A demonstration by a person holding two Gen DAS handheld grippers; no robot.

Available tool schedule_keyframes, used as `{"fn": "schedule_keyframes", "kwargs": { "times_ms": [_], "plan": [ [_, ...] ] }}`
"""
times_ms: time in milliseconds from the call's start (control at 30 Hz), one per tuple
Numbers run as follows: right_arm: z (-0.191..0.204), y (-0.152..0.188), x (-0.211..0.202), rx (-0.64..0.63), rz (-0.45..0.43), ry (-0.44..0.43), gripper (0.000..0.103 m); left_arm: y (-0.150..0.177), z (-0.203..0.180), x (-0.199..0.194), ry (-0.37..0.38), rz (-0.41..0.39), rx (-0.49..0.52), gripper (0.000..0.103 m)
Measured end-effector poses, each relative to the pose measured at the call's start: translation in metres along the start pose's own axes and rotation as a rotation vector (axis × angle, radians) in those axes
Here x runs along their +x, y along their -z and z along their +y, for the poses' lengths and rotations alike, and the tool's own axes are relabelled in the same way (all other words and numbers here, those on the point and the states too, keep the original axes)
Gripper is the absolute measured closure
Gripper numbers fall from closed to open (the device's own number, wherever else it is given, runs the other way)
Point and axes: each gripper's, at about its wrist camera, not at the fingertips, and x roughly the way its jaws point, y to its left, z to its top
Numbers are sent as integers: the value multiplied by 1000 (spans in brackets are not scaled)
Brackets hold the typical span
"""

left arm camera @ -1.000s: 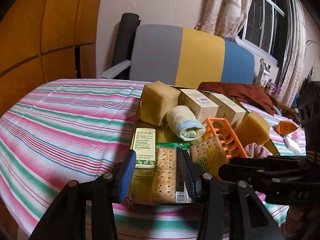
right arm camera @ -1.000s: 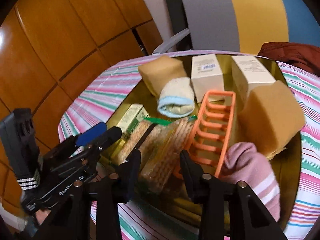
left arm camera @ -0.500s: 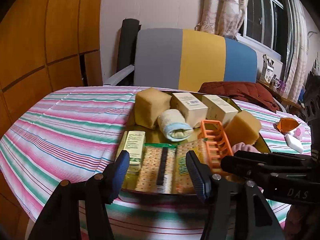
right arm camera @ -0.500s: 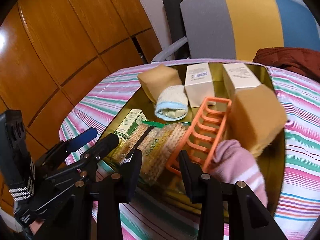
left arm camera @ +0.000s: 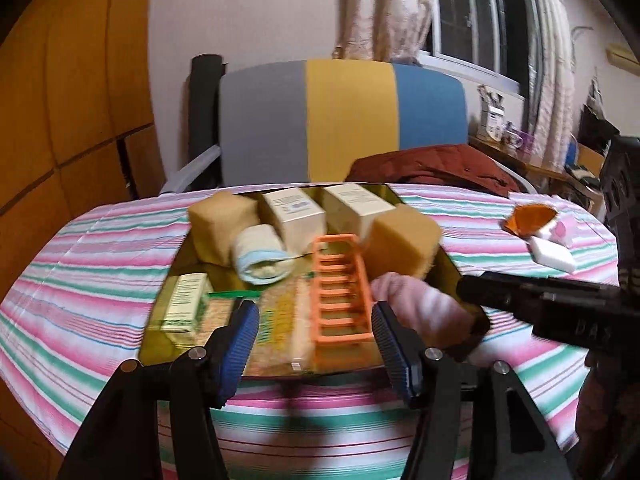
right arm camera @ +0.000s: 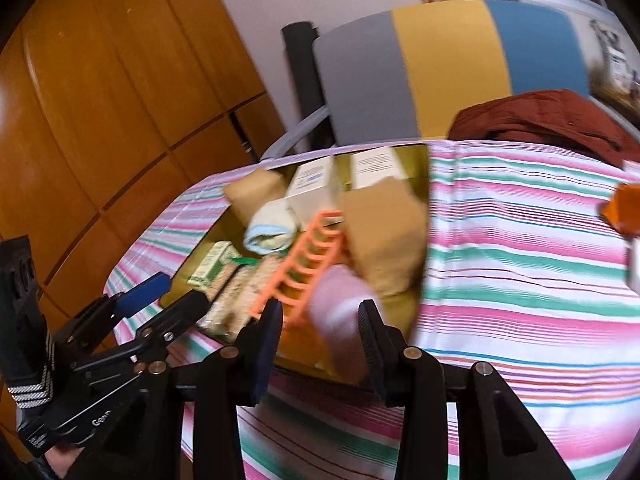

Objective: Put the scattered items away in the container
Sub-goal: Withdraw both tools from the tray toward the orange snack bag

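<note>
A gold tray [left arm camera: 160, 344] on the striped table holds two tan sponges [left arm camera: 218, 220], two white boxes [left arm camera: 294, 216], a rolled white-and-blue cloth [left arm camera: 260, 256], a green box [left arm camera: 186, 300], cracker packets [left arm camera: 280, 320], an orange rack [left arm camera: 340, 300] and a pink rolled cloth [left arm camera: 416, 304]. My left gripper [left arm camera: 314, 340] hangs open above the tray's front edge with nothing in it. My right gripper [right arm camera: 319, 334] is also open and empty just before the tray's [right arm camera: 208, 248] near corner, with the pink cloth [right arm camera: 340, 304] lying beyond its fingers. An orange wrapper [left arm camera: 530, 220] and white pieces [left arm camera: 552, 254] lie loose at the table's right.
The pink-and-green striped cloth [left arm camera: 92, 264] covers the round table. A chair with a grey, yellow and blue back [left arm camera: 344, 120] stands behind it, with a dark red jacket [left arm camera: 432, 164] on the seat. Wood panelling [right arm camera: 100, 120] fills the left.
Both grippers have drawn back from the tray and risen a little. The left jaws have widened from around a cracker packet, which stays in the tray.
</note>
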Motion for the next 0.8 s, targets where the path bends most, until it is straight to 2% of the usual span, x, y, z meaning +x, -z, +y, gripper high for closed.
{"fn": "schedule_keyframes", "kwargs": {
  "times_ms": [433,800],
  "plan": [
    [-82,16,-64,135,-102,127,55,1,-67,-5,97,5,127,43],
    [-147,44,-100,255,-128,243,52,14,-121,4,206,51,194,43]
  ]
}}
